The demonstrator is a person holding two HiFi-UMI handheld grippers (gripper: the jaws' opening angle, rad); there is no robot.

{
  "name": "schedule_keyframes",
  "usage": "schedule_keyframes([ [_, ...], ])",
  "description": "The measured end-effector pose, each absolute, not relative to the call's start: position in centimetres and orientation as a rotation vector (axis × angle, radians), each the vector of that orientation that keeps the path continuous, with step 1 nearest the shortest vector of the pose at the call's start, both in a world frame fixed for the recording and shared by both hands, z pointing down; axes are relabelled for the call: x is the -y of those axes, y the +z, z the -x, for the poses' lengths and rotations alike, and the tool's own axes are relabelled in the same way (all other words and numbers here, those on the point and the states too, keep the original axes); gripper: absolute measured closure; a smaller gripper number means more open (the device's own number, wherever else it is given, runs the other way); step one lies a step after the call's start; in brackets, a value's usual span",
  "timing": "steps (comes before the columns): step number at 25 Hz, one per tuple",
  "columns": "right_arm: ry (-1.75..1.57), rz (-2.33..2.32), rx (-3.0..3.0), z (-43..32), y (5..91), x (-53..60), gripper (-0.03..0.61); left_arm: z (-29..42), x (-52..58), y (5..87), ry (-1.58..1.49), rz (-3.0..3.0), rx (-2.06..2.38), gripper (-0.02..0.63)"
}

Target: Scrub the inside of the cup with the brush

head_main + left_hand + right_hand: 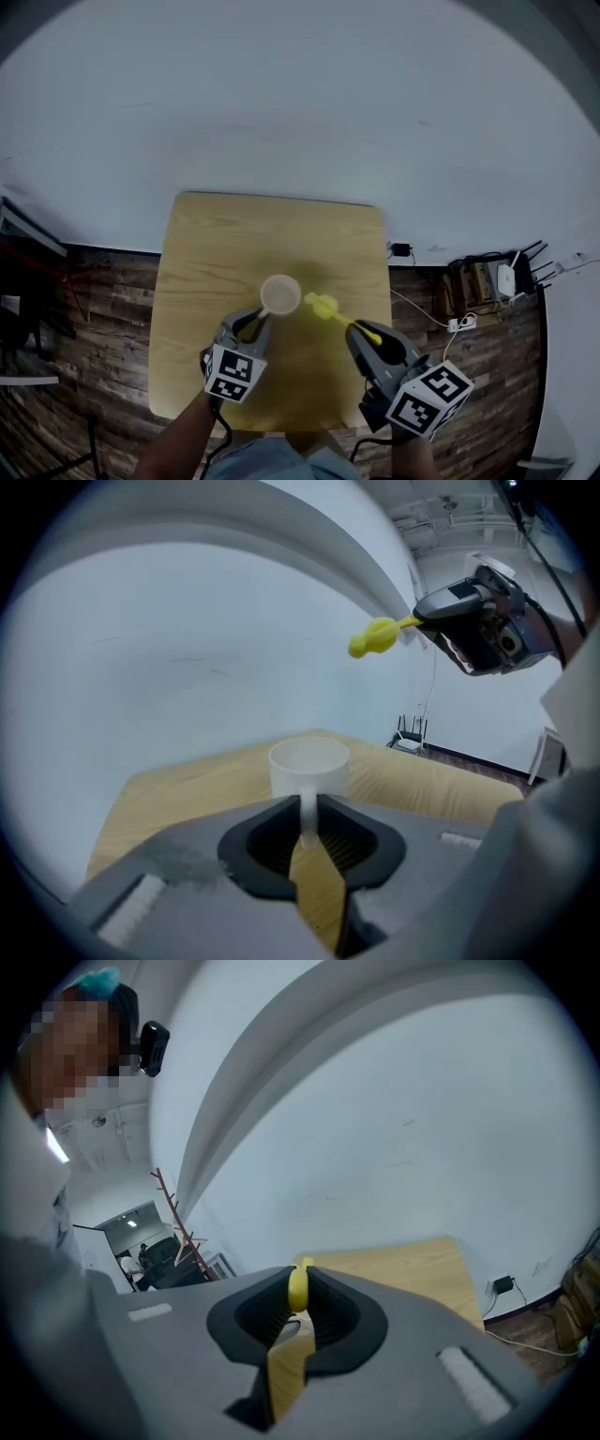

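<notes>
Left tongs (pixel 307 808) are pinching the handle of the cup (pixel 280 294) at mid-worktop (pixel 206 253). Right tongs (pixel 298 1288) are clamping the yellow brush (pixel 323 307), its head hanging beside the rim. Scrubbing seems not yet begun; next, the head needs lowering inside.

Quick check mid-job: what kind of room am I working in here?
Probably a bare office or lab corner, not a kitchen: a small light wooden table against a plain white wall, a dark wood-plank floor, and a white router standing on that floor.
</notes>
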State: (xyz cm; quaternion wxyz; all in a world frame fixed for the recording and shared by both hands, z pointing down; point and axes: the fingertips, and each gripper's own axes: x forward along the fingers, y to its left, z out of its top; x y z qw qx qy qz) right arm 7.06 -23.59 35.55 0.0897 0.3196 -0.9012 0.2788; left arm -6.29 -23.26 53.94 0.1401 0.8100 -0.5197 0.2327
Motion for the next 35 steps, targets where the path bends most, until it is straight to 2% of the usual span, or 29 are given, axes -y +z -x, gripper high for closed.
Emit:
schedule_keyframes([
  [8,0.807,-0.990,2.683,-6.2,36.0,23.3,0.538,7.5,20.9,49.9,0.643,-2.339,1.545,0.531],
  [18,0.609,-1.030,2.753,-3.0,34.2,23.1,0.538,6.9,21.0,38.3,0.330,-2.402,1.724,0.532],
  [19,0.564,-1.042,2.754,-2.7,33.9,23.1,0.538,6.9,21.1,36.8,0.283,-2.399,1.751,0.538],
  [20,0.517,-1.052,2.753,-2.5,33.6,23.1,0.538,6.9,21.1,35.4,0.243,-2.393,1.779,0.584],
  [24,0.377,-1.073,2.752,-1.8,32.5,23.1,0.537,7.0,21.4,31.5,0.161,-2.362,1.861,0.594],
  [35,0.245,-1.075,2.775,-1.4,30.6,22.6,0.538,6.1,21.0,29.1,0.147,-2.353,1.946,0.594],
])
